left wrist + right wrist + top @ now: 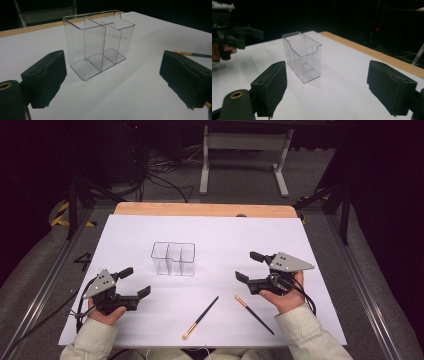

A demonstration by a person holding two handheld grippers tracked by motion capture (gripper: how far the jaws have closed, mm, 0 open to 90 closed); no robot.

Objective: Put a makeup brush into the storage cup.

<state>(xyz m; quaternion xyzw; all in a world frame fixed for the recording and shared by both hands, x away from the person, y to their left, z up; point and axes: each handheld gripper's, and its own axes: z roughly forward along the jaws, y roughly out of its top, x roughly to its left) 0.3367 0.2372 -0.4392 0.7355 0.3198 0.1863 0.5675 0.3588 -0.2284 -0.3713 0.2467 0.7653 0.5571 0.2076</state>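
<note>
Dark floor with cables and a white metal frame [245, 150] is surrounding the worktop [210, 330], which is lying under a white sheet with a wooden edge showing at the far side. On this sheet, a clear plastic organizer [173, 258] with inner dividers is standing upright near the middle, with nothing inside it.

At the near left, the person's left hand [107, 312] is coming in from the bottom, in a pale sleeve, and is holding the left gripper [135, 281] low over the sheet, pointing forward and to the right, toward the organizer. Its jaws are standing wide apart and are holding nothing. At the near right, the right hand [285, 297] is holding the right gripper [249, 266] turned to the left, also toward the organizer; its jaws are spread wide too, with nothing between them.

Between the two hands, two thin makeup brushes are lying flat on the sheet. One brush [200, 317] is lying with its pale bristle end toward the person. The other brush [254, 314] is lying just beside the right hand, with its light end pointing away.
</note>
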